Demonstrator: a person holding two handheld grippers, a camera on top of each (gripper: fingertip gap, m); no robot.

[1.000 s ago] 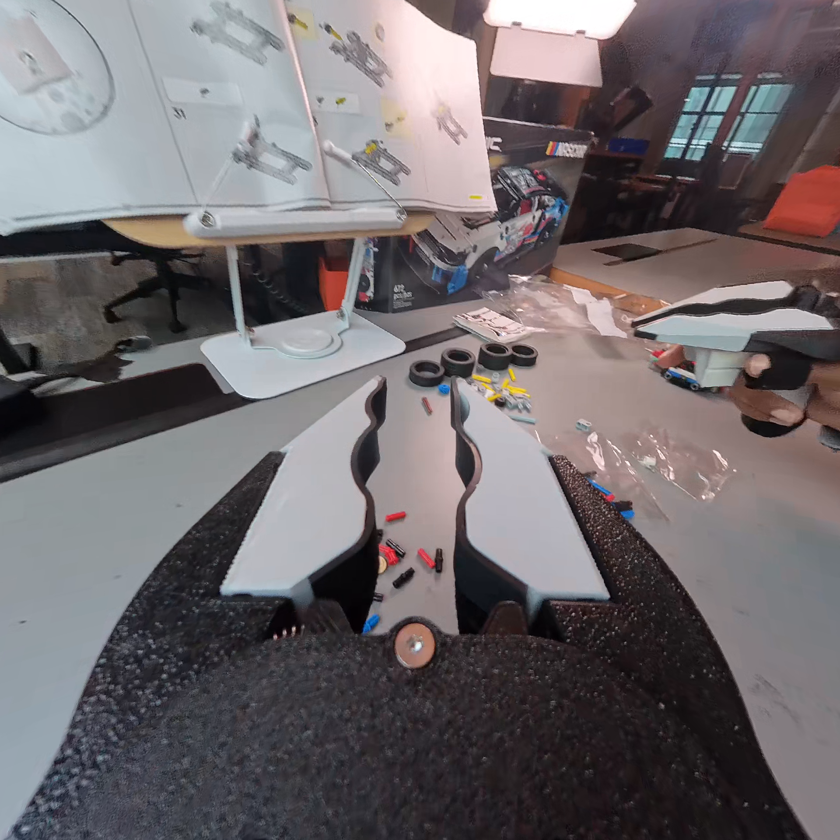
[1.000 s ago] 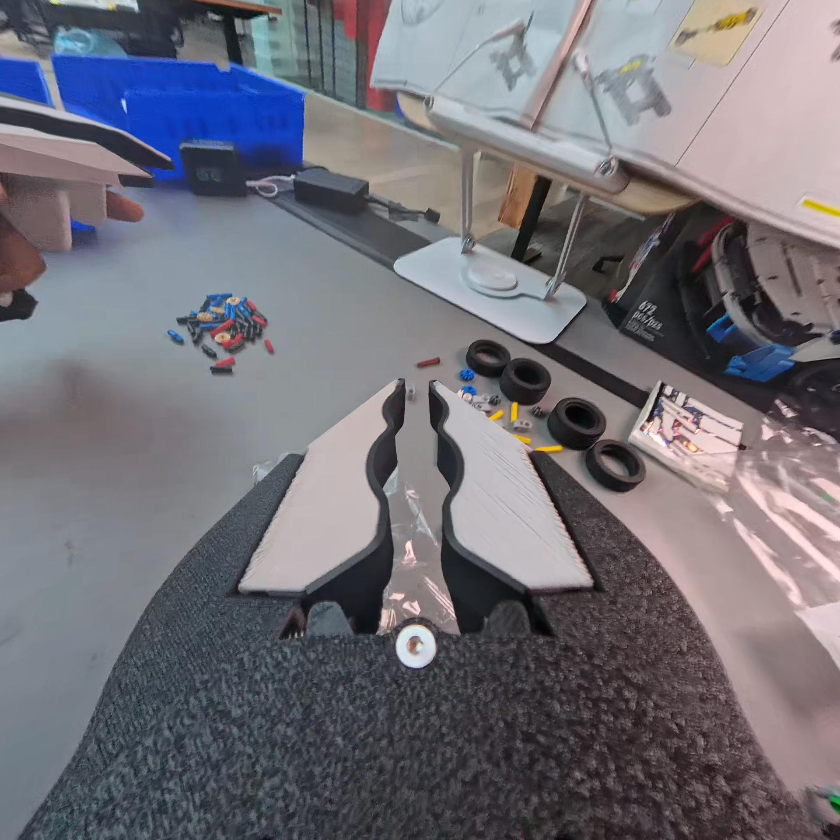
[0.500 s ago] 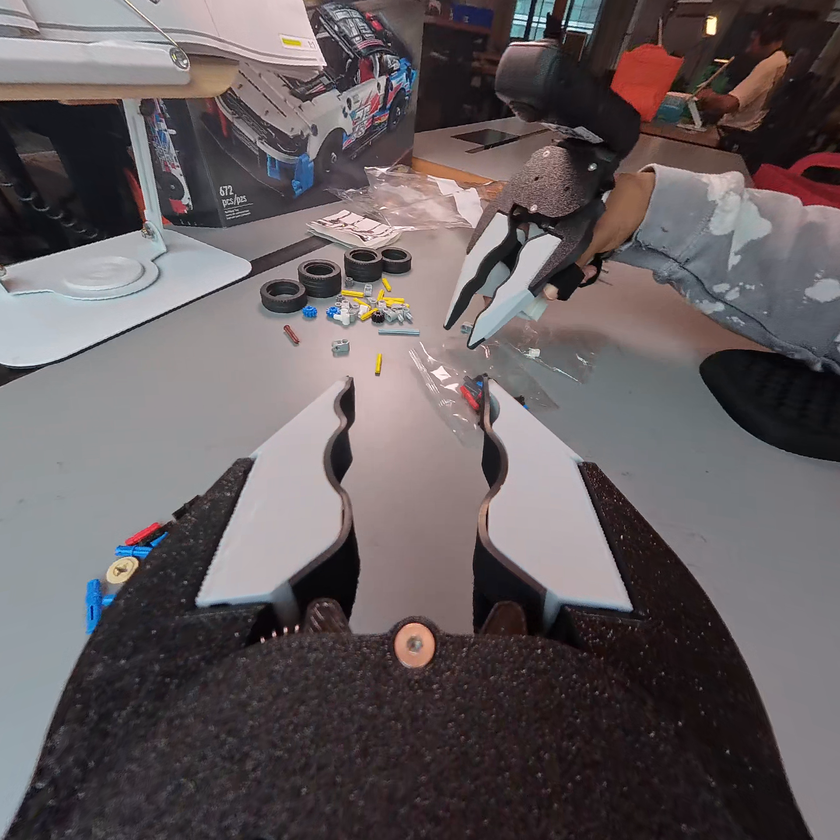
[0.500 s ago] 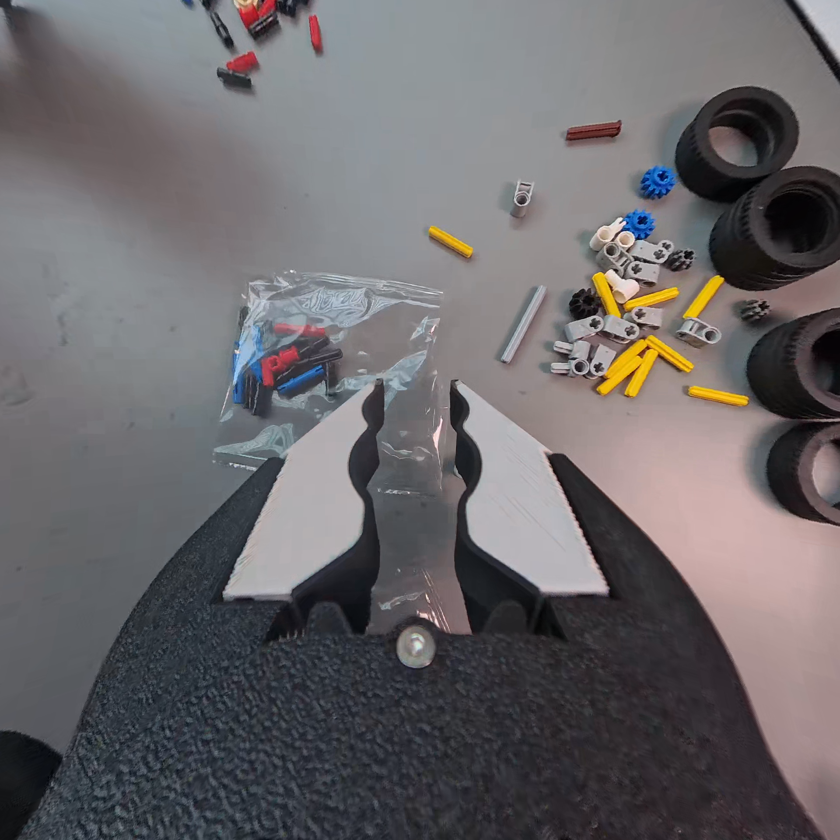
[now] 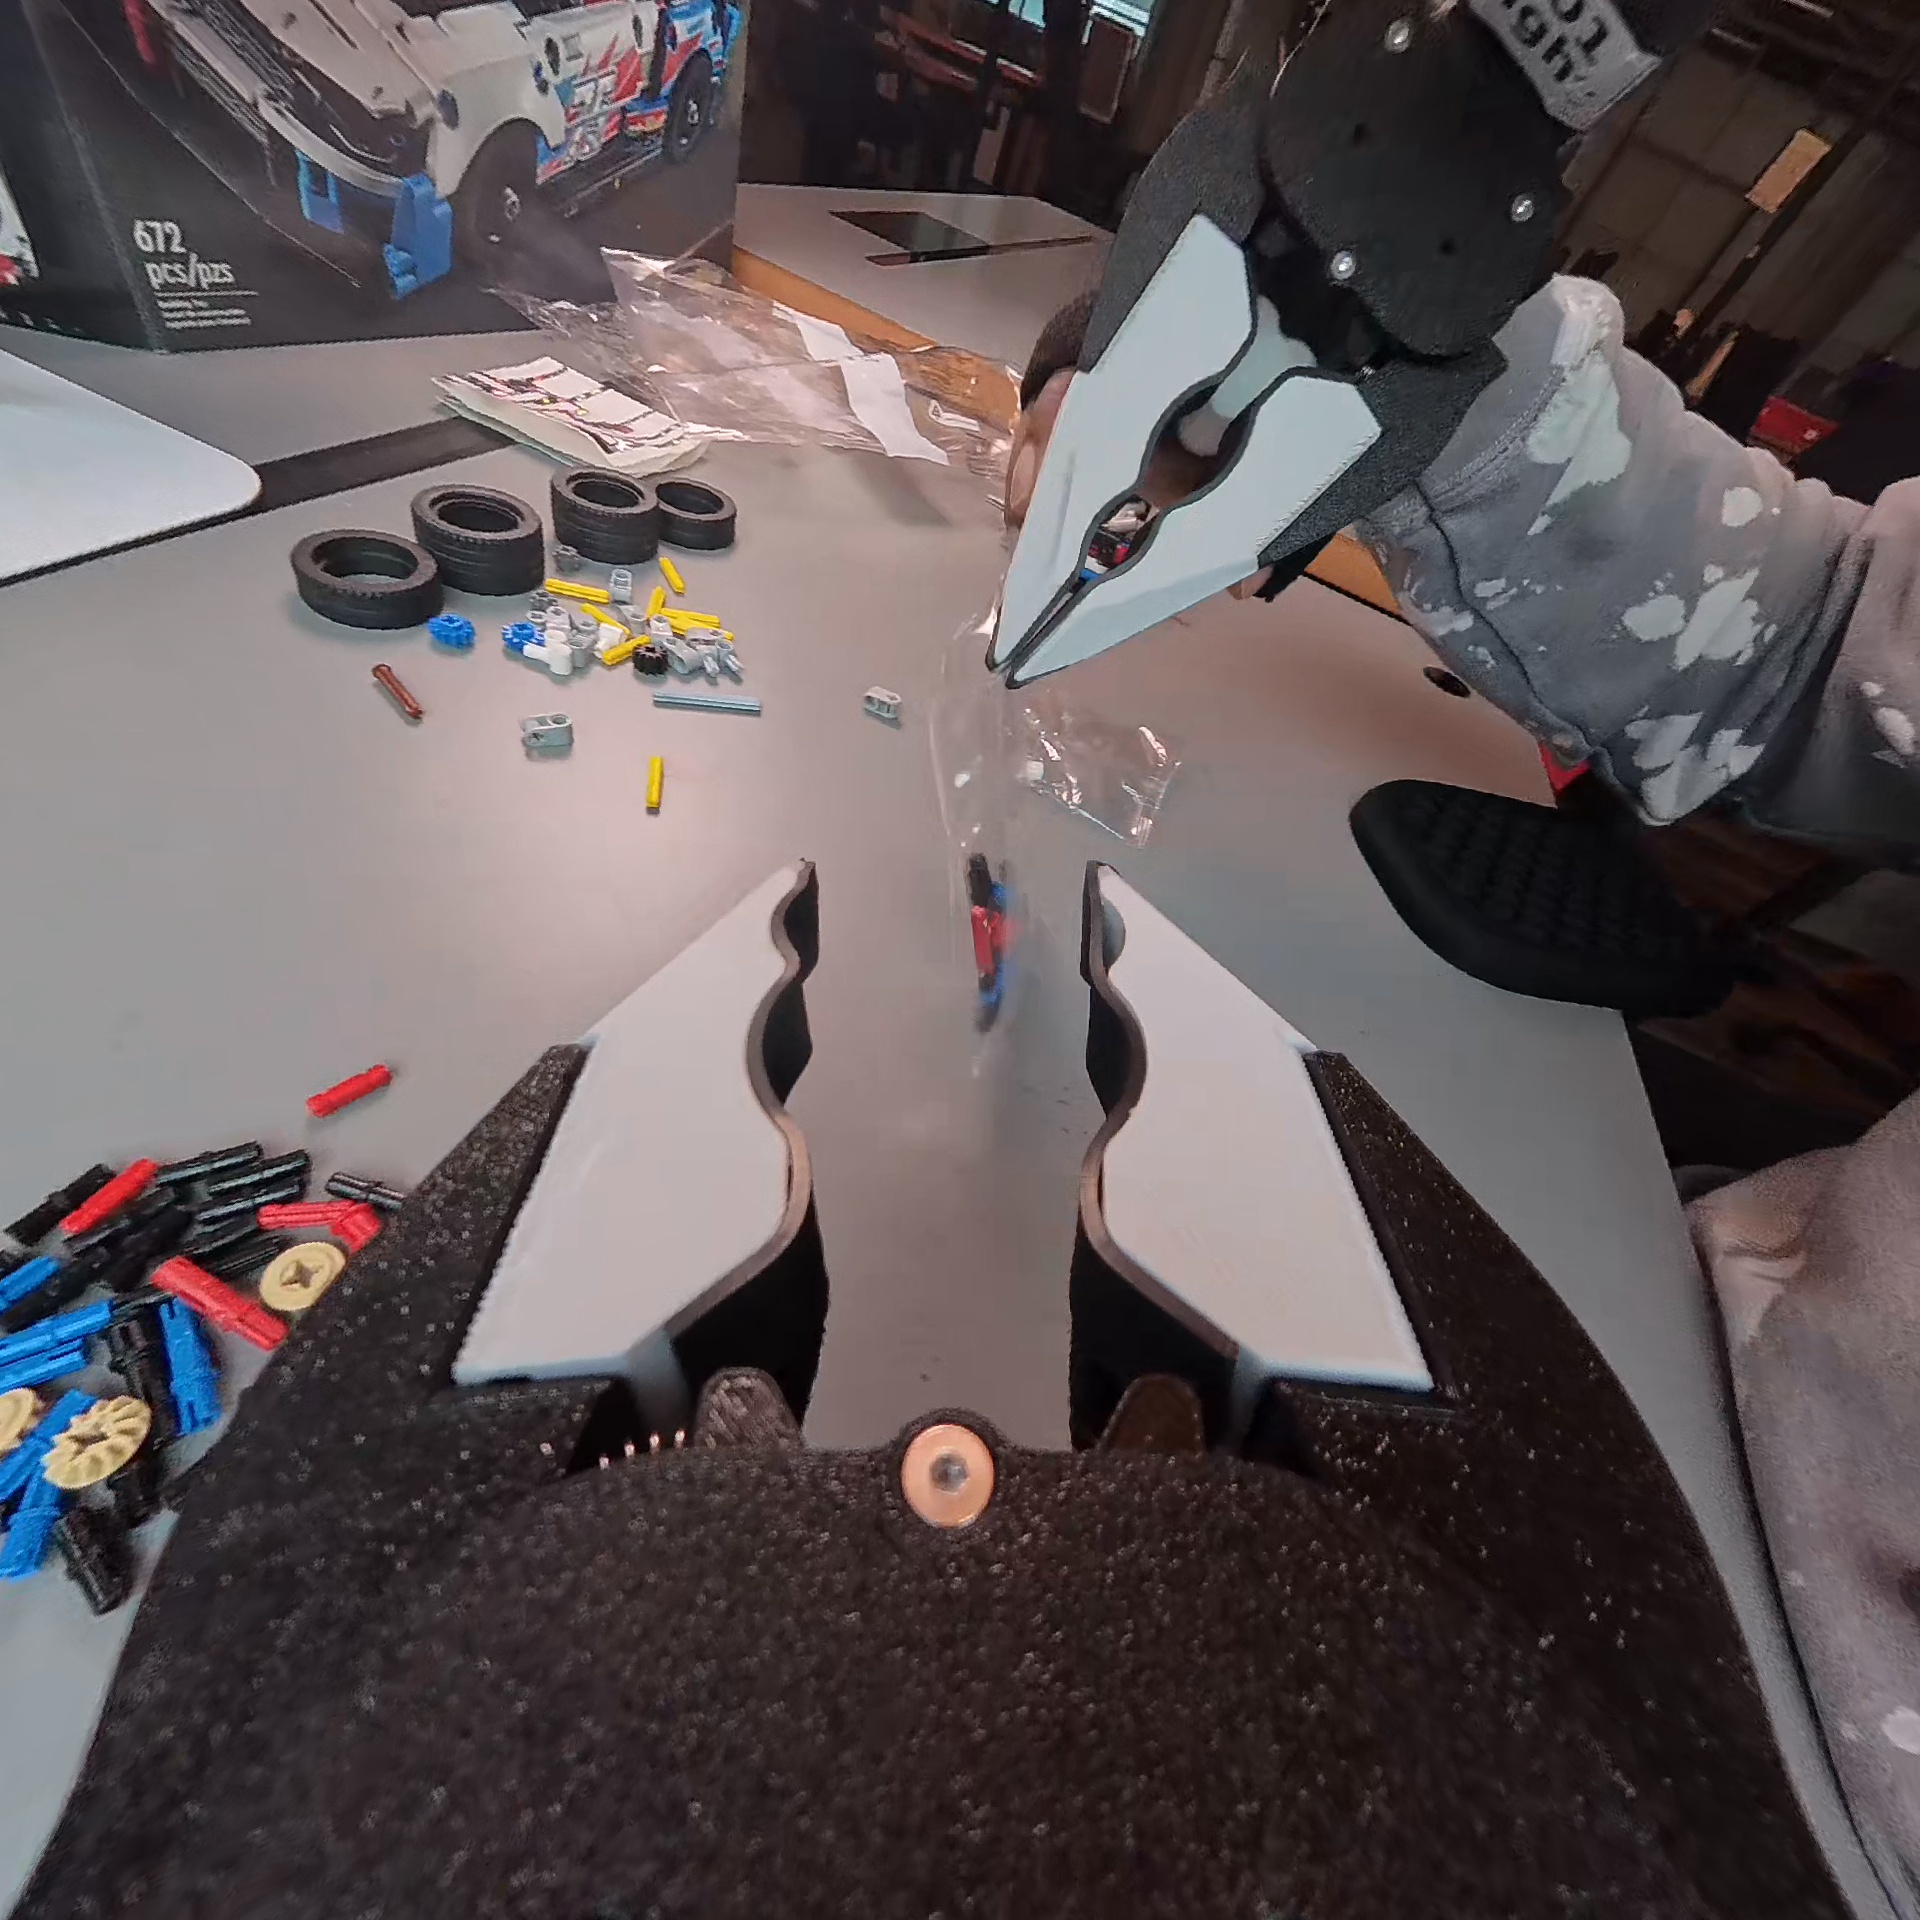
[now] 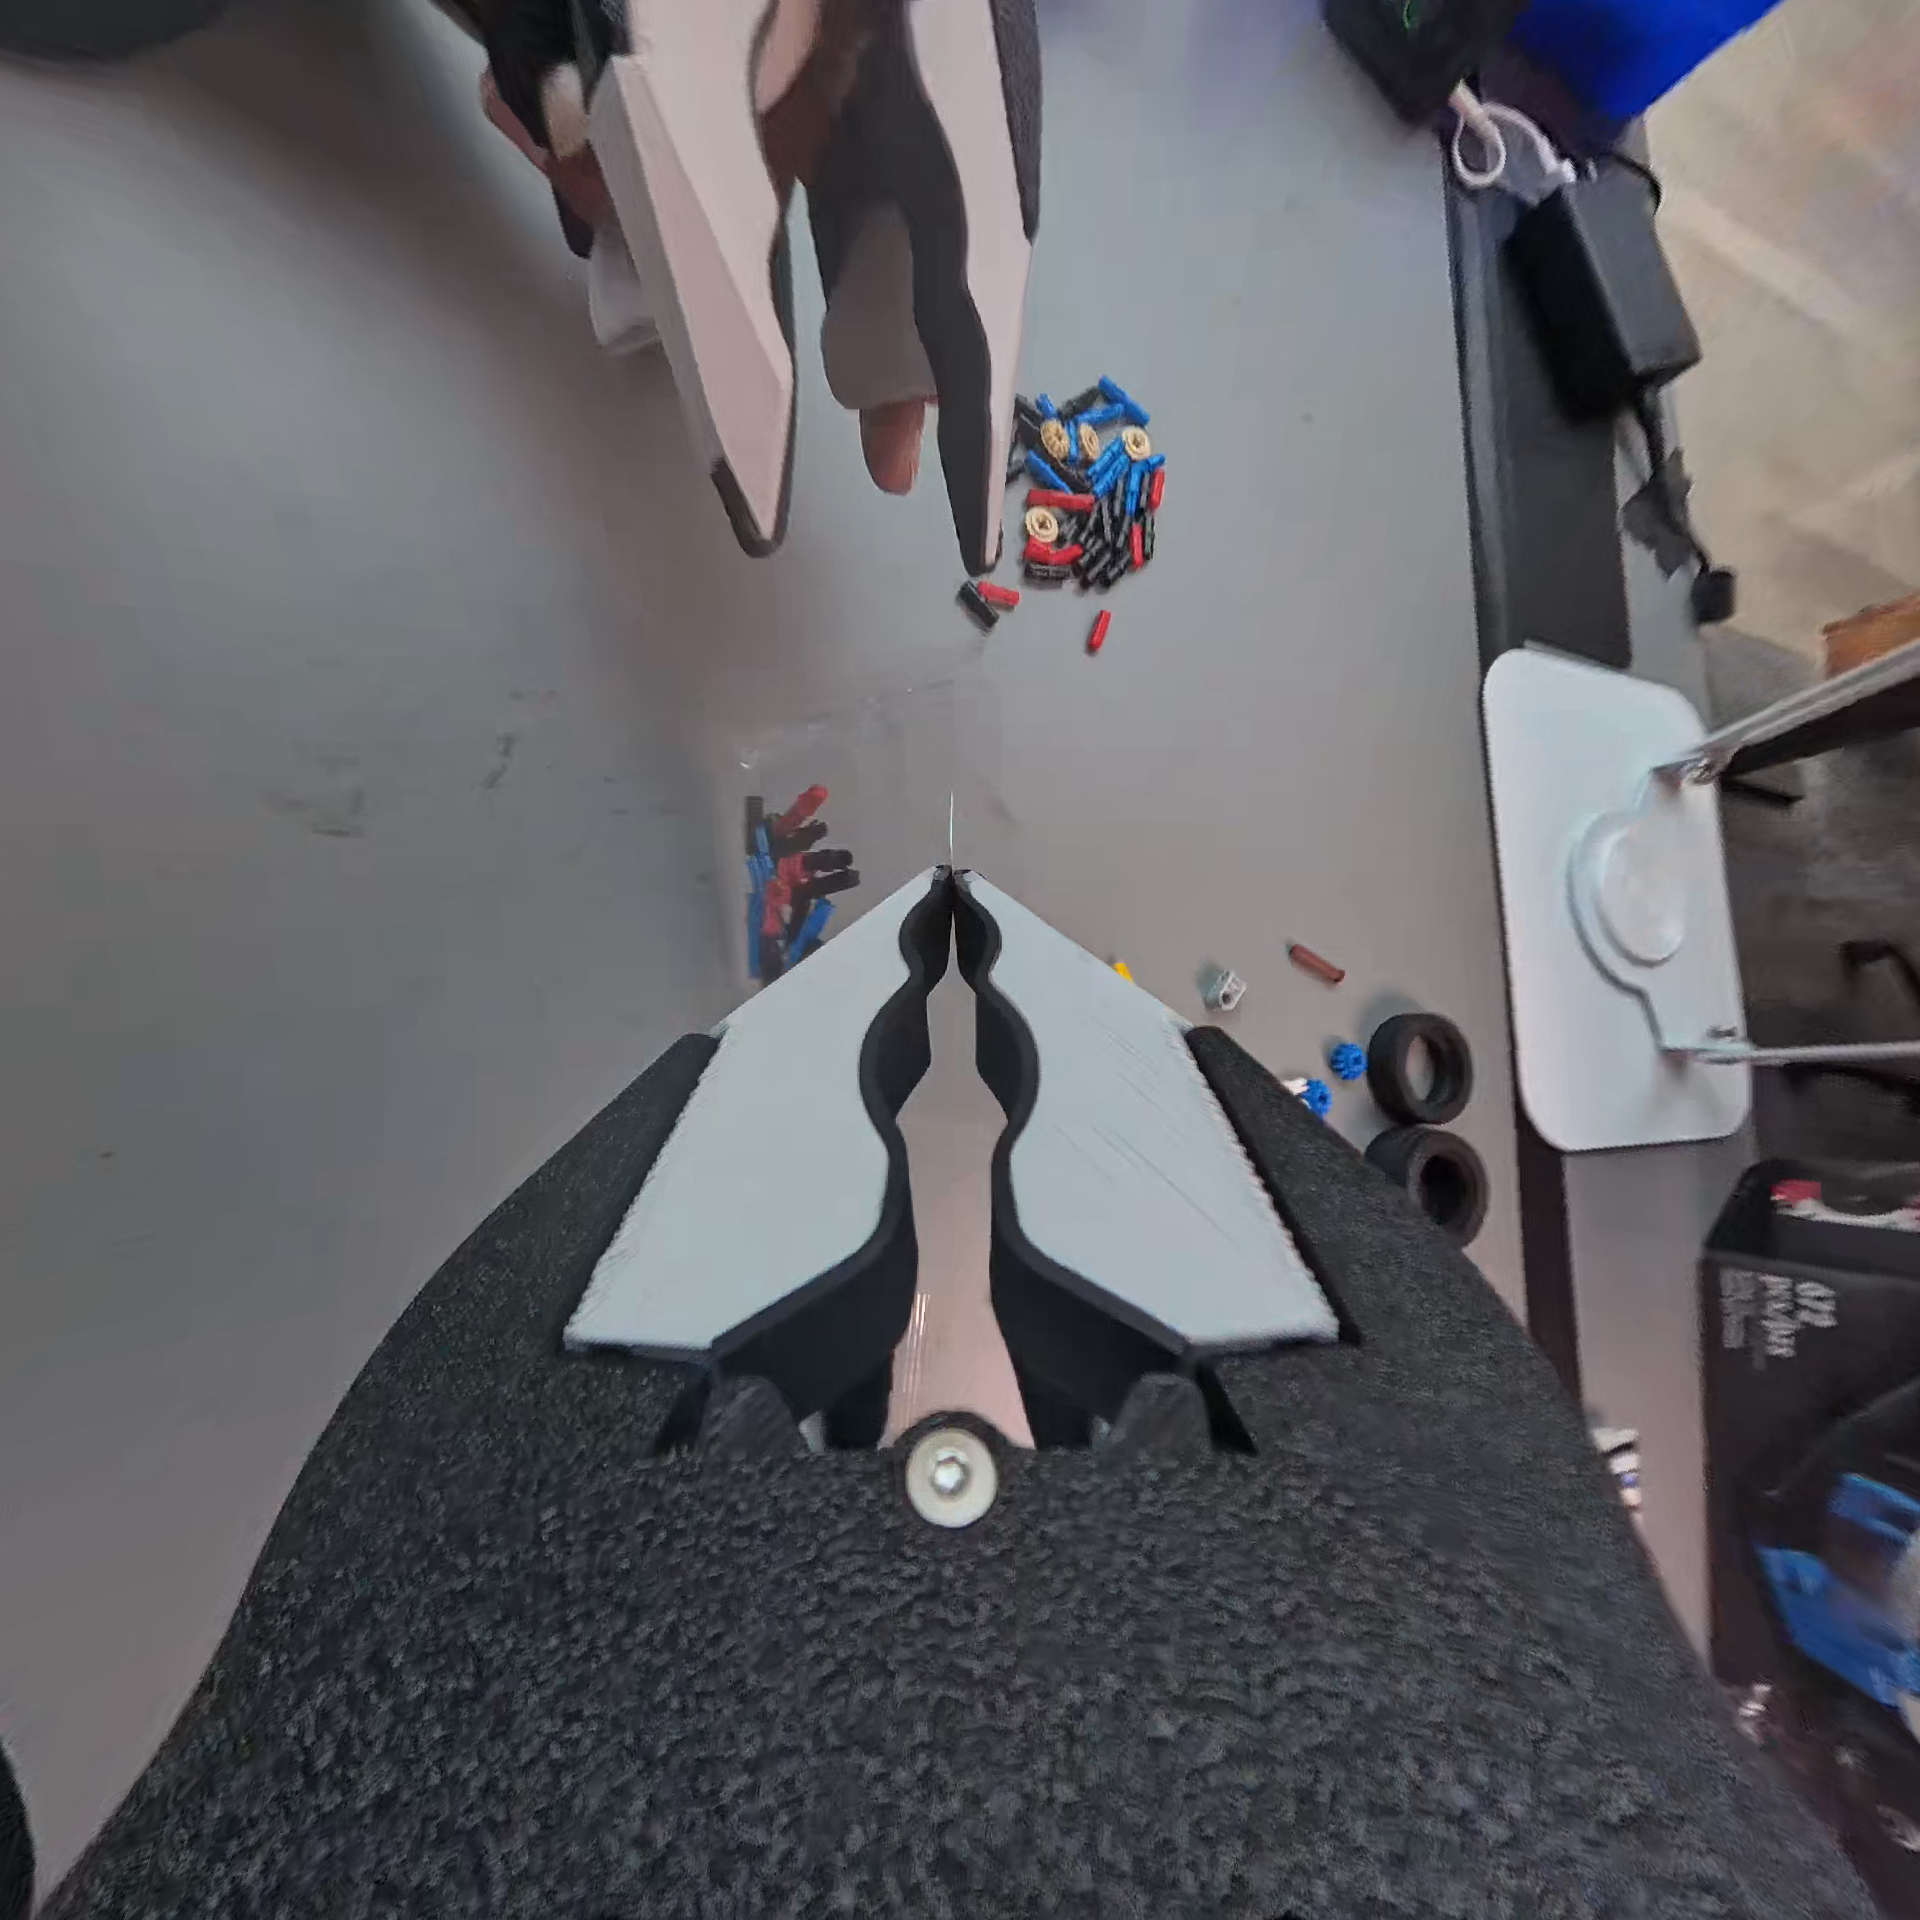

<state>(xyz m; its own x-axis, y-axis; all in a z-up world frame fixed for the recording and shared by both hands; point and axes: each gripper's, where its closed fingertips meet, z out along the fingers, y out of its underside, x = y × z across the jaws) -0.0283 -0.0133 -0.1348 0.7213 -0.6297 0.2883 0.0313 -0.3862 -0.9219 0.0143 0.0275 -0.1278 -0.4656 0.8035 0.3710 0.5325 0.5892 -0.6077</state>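
Currently we hold two grippers over a grey table (image 5: 312,883).
Right gripper (image 6: 952,875): tips pinched on a clear bag (image 6: 821,821) of red, blue and black pins, lifted off the table. Left gripper (image 5: 945,883): fingers spread, empty, the bag hanging between them. Loose pin pile (image 5: 135,1278) near left; black tyres (image 5: 499,530) far left.
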